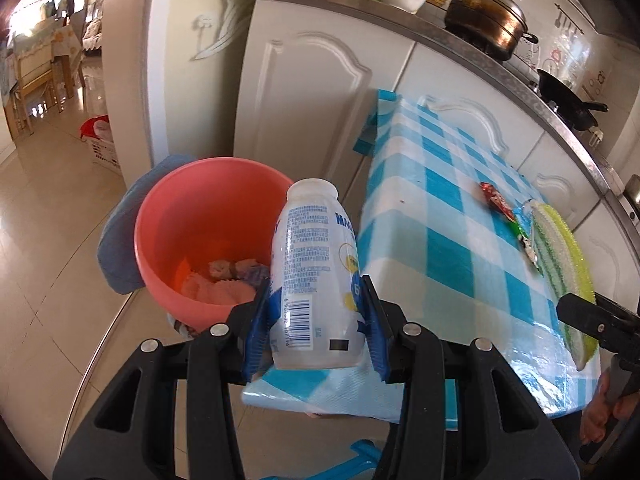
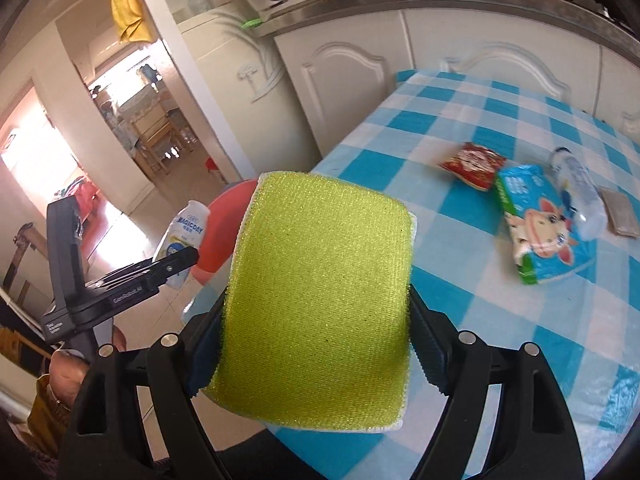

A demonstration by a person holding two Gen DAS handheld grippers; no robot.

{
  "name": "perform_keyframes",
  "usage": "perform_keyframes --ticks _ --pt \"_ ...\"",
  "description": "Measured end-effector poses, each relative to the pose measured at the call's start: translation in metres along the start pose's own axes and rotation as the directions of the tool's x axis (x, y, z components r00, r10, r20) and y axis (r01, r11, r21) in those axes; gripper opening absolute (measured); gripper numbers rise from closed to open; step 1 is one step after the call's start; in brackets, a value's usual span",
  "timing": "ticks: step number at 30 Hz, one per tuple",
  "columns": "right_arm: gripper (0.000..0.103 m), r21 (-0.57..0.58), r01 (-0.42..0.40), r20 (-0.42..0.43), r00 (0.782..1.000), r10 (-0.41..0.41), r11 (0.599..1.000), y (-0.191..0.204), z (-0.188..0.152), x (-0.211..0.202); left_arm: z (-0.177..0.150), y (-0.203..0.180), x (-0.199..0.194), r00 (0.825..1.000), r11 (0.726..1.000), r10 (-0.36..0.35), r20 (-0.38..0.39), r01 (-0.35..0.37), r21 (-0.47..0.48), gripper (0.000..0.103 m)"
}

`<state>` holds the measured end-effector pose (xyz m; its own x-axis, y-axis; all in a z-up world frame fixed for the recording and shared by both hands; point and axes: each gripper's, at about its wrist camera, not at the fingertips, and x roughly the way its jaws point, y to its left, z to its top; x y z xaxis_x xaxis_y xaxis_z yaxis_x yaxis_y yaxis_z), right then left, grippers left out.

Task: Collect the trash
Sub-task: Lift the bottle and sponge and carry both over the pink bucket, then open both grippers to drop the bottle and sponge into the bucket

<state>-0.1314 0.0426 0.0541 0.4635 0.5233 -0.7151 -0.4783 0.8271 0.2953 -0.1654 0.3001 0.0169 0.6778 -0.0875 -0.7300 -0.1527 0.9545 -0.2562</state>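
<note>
My left gripper [image 1: 316,300] is shut on a white plastic drink bottle [image 1: 308,248] with blue print, held upright beside the table's left edge. Just left of it on the floor stands a coral bucket [image 1: 160,276] with crumpled paper and scraps inside. My right gripper [image 2: 316,308] is shut on a yellow-green scrubbing sponge [image 2: 320,280] over the table's near corner. The sponge [image 1: 560,248] and one right finger [image 1: 592,320] show at the right of the left wrist view. The right wrist view catches the left gripper [image 2: 172,264], its bottle [image 2: 186,228] and the bucket [image 2: 224,236].
On the blue-checked tablecloth [image 2: 500,320] lie a red snack wrapper [image 2: 472,164], a blue-green tissue pack [image 2: 536,232], a clear plastic bottle [image 2: 576,188] and a flat brown item [image 2: 620,212]. White cabinets [image 1: 304,100] stand behind; pots sit on the counter [image 1: 484,20].
</note>
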Motion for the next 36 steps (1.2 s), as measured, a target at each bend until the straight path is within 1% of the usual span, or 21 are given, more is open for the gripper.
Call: perform_keyframes --ticks 8,13,18,24,30,32,33,36 --pt "0.081 -0.073 -0.111 -0.073 0.992 0.106 0.991 0.056 0.042 0.056 0.019 0.046 0.025 0.993 0.992 0.115 0.005 -0.114 -0.046 0.044" --pt "0.081 -0.104 -0.147 -0.118 0.984 0.134 0.984 0.081 0.06 0.092 0.03 0.062 0.043 0.986 0.985 0.169 0.008 -0.168 -0.048 0.044" --pt "0.082 -0.112 -0.161 -0.144 0.979 0.144 0.981 0.096 0.078 0.12 0.037 0.071 0.059 0.982 0.981 0.19 -0.003 -0.19 -0.051 0.044" --pt "0.083 -0.089 -0.169 -0.187 0.971 0.151 0.981 0.1 0.095 0.154 0.039 0.079 0.075 0.978 0.976 0.206 -0.026 -0.208 -0.064 0.044" --pt "0.083 -0.078 -0.168 -0.225 0.963 0.147 0.983 0.103 0.098 0.179 0.039 0.086 0.085 0.974 0.972 0.224 -0.038 -0.226 -0.065 0.044" --pt "0.085 -0.077 -0.168 -0.236 0.961 0.146 0.983 0.105 0.098 0.185 0.038 0.087 0.087 0.972 0.971 0.23 -0.043 -0.232 -0.064 0.044" --pt "0.086 -0.079 -0.163 -0.239 0.961 0.14 0.983 0.106 0.099 0.188 0.038 0.088 0.088 0.972 0.97 0.232 -0.045 -0.235 -0.067 0.044" --pt "0.087 -0.084 -0.15 -0.254 0.959 0.124 0.985 0.111 0.098 0.194 0.037 0.092 0.089 0.97 0.968 0.236 -0.049 -0.24 -0.073 0.052"
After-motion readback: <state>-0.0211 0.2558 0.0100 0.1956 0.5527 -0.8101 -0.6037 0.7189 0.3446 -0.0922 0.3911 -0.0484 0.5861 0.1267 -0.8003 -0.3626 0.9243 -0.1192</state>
